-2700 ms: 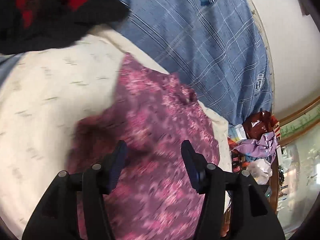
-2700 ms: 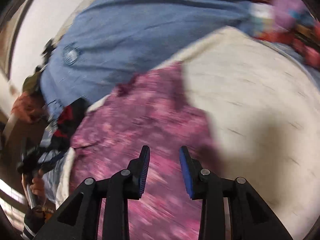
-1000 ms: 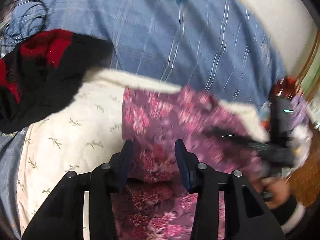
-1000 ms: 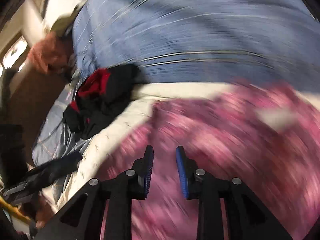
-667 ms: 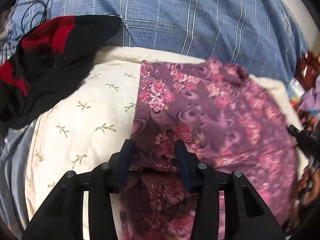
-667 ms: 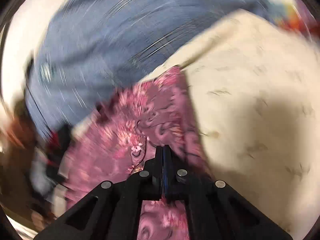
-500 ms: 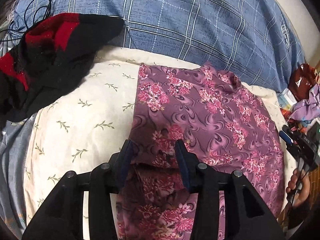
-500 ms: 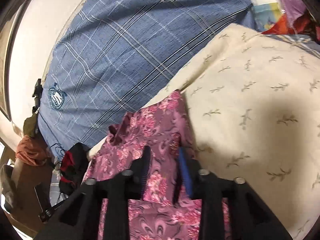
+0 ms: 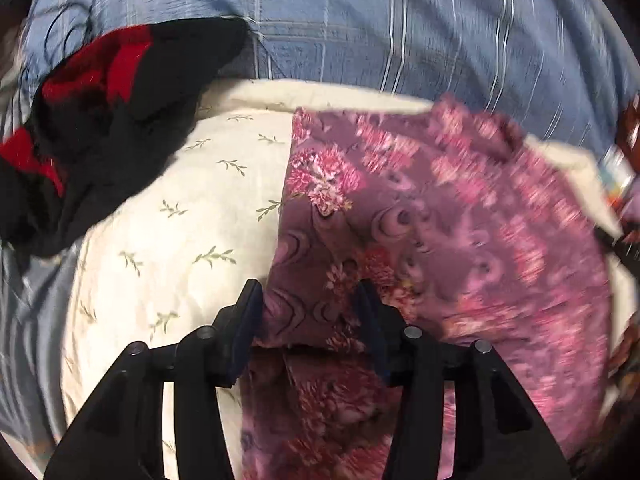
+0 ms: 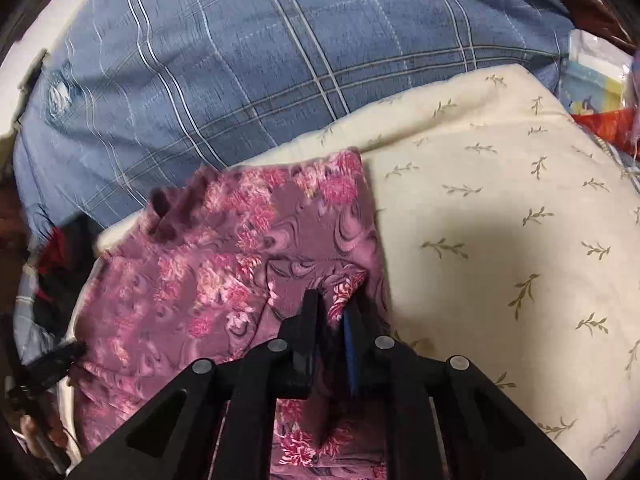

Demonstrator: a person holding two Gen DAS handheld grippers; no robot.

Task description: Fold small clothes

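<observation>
Left gripper [image 9: 308, 312] in left wrist view: jaws part-spread and opening, w/ the near folded edge of the purple floral garment [image 9: 440, 232] sitting between them; pads look beside the cloth, not clearly pressing. Garment lies on the cream leaf-print pillow [image 9: 180, 216], spreading ahead and to the right of the claw, long axis running away from it toward the blue plaid bedding [image 9: 400, 32]. Black-and-red garment [image 9: 100, 112] sits well apart, upper left. Right side of frame is motion-blurred, so the far hem and clutter there are hard to read. Right wrist view: right gripper [image 10: 332, 320] jaws nearly together and closing, pinching a raised fold of the same garment at its right edge, just beside bare pillow. Cloth runs ahead and left from here. Judging by this, each claw has its own near corner; next fold likely goes away, along that axis. Layers under the claws are hidden.
</observation>
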